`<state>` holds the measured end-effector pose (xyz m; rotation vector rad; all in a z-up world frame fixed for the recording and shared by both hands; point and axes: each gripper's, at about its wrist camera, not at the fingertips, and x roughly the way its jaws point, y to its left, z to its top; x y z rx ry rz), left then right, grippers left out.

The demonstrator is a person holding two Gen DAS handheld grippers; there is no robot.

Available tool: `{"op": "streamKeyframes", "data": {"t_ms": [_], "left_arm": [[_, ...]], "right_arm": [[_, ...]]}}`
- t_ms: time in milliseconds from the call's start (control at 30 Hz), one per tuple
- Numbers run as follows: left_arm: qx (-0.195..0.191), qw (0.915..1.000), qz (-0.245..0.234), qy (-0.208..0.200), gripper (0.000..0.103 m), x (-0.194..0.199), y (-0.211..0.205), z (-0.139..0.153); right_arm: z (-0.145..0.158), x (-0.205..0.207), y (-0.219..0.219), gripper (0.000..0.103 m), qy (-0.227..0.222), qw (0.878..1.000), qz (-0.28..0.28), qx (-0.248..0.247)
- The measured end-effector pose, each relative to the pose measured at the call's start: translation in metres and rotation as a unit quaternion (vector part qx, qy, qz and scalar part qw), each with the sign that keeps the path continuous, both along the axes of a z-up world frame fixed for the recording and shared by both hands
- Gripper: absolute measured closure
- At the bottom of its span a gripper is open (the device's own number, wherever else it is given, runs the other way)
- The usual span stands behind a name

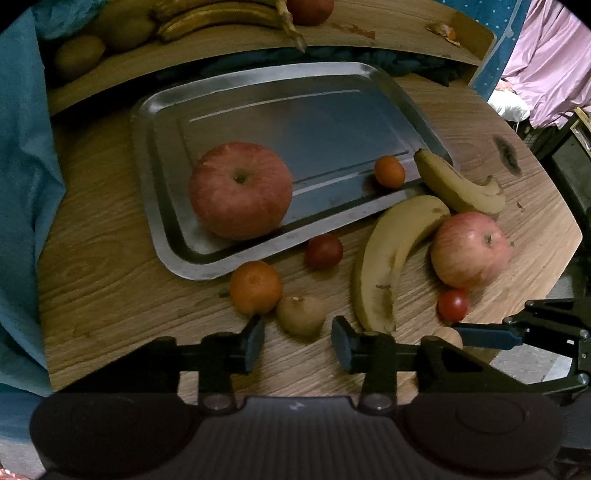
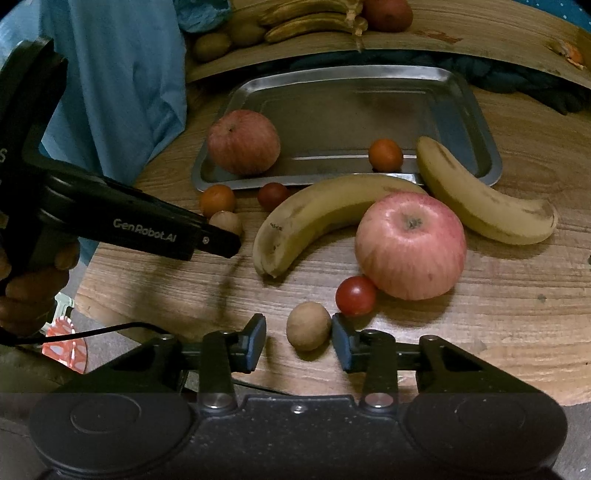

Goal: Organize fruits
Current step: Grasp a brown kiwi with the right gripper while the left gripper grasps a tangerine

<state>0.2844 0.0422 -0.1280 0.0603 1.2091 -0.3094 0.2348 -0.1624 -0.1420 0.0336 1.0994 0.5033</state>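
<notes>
A steel tray (image 1: pixel 144 155) holds a red apple (image 1: pixel 240 190) and a small orange (image 1: pixel 389 171). On the wooden table in front of it lie two bananas (image 2: pixel 332 210) (image 2: pixel 484 199), a second apple (image 2: pixel 412 245), an orange (image 1: pixel 255 286), two cherry tomatoes (image 1: pixel 323 251) (image 2: pixel 355 295) and two small brown fruits. My left gripper (image 1: pixel 298 343) is open, and one brown fruit (image 1: pixel 301 314) sits just ahead of its fingertips. My right gripper (image 2: pixel 299 341) is open around the other brown fruit (image 2: pixel 308 330), which is close to the right finger.
A raised wooden board (image 2: pixel 461 33) behind the tray carries dark bananas (image 2: pixel 314 22), kiwis (image 2: pixel 212 44) and another apple (image 2: pixel 388 14). A person in a blue garment (image 2: pixel 122 81) stands at the left, a hand (image 2: pixel 33 288) on the left gripper's handle. The table edge curves off at the right.
</notes>
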Motion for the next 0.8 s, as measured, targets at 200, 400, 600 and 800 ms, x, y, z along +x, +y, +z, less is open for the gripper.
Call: {"op": "streamKeyframes", "data": {"t_ms": [200, 400, 600, 800], "left_arm": [[-0.002, 0.9999, 0.009, 0.004, 0.065, 0.0028, 0.0002, -0.0023], [-0.005, 1.0000, 0.008, 0.004, 0.071, 0.0035, -0.0030, -0.0032], [-0.006, 0.9999, 0.011, 0.004, 0.071, 0.0055, -0.0046, -0.0033], [-0.006, 0.9998, 0.016, 0.006, 0.070, 0.0079, -0.0064, -0.0036]], "right_arm": [[-0.0001, 0.0002, -0.0002, 0.066, 0.000, 1.000, -0.001, 0.001], [-0.0004, -0.0004, -0.0009, 0.070, -0.001, 1.000, 0.000, 0.000], [-0.0003, -0.0004, -0.0033, 0.074, -0.001, 1.000, -0.001, 0.002], [-0.0007, -0.0006, -0.0054, 0.074, -0.001, 1.000, 0.000, 0.005]]}}
